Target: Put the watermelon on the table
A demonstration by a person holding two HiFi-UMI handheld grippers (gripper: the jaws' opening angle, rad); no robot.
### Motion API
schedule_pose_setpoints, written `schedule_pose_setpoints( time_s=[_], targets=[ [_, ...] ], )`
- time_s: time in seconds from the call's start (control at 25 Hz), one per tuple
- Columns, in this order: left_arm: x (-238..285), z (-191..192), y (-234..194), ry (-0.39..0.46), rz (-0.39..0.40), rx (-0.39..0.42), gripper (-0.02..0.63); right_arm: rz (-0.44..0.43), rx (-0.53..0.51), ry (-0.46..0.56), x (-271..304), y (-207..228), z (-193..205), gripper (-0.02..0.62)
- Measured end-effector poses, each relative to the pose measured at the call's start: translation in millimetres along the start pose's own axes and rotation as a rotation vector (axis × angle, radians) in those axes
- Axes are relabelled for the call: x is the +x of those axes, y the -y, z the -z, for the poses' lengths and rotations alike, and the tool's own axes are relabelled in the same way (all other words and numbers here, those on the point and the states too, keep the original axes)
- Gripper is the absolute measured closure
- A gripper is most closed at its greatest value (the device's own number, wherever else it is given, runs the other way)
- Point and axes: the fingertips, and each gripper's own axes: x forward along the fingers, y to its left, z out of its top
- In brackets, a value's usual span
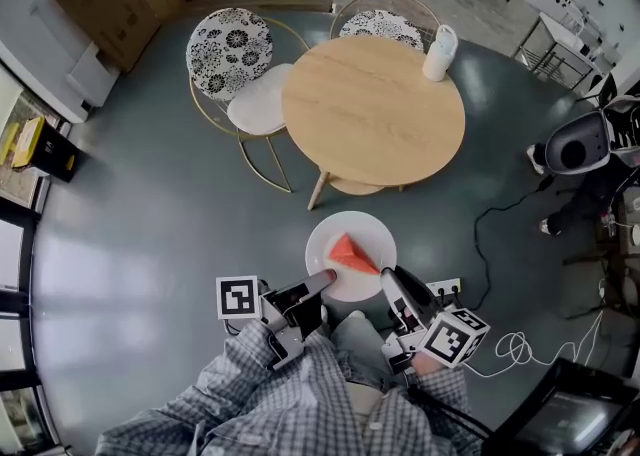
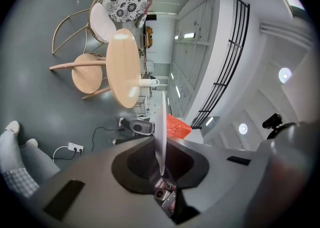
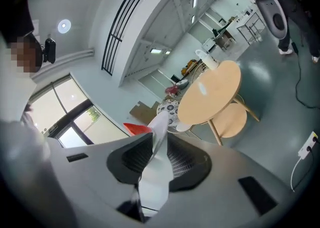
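Watermelon (image 1: 352,254) sits in the middle of the plate (image 1: 325,242), not yet on the table (image 1: 372,109); left gripper (image 1: 322,280) clamps the plate's near edge, right gripper (image 1: 388,276) gapes loose round the rim, so re-grip and carry it level.

- The watermelon (image 1: 352,253) lies on a plate (image 1: 328,234), which hangs over the floor in front of the worktop (image 1: 370,114), on the person's side.
- The left tool (image 1: 325,277) is at the plate's near left rim and the right tool (image 1: 388,276) at its near right rim, each with the rim between its jaws.
- A jug (image 1: 439,52) stands at the worktop's far right edge.
- One chair (image 1: 235,54) is left of the worktop, and another chair (image 1: 385,22) is behind it.
- A power strip (image 1: 444,288) lies on the floor, right of the plate.
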Motion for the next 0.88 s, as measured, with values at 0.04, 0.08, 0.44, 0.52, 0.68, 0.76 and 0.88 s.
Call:
schedule_pose_setpoints(
  time_s=[0.04, 0.08, 0.44, 0.52, 0.68, 0.76, 0.88],
  targets=[
    [-1.5, -0.2, 0.6, -0.003, 0.000, 0.001, 0.571, -0.004, -0.010, -0.002, 1.4, -3.2, 2.0, 0.509],
    [-3.3, -0.3, 1.1, -0.005, -0.001, -0.001, 0.571, -0.003, -0.019, 0.002, 2.3, -5.8, 3.2, 0.511],
    [-17.8, 2.8, 2.9, -0.041, -0.001, 0.025, 0.571, 0.003, -0.051, 0.052, 0.4, -17.3, 14.8, 0.511],
    [-20.6, 5.8, 1.6, -0.046, 0.001, 0.021, 0.571, 0.009, -0.045, 0.057, -1.9, -17.9, 19.0, 0.511],
    [-23.7, 10.7, -0.8, -0.062, 0.001, 0.015, 0.571, 0.031, -0.038, 0.062, -6.2, -18.0, 24.7, 0.511],
    [-23.8, 11.8, -3.3, -0.073, 0.001, 0.011, 0.571, 0.041, -0.030, 0.069, -8.4, -17.5, 26.1, 0.511],
    [-18.6, 13.7, -5.2, -0.089, 0.005, 0.004, 0.571, 0.044, 0.002, 0.085, -11.5, -13.5, 23.3, 0.512]
  ],
)
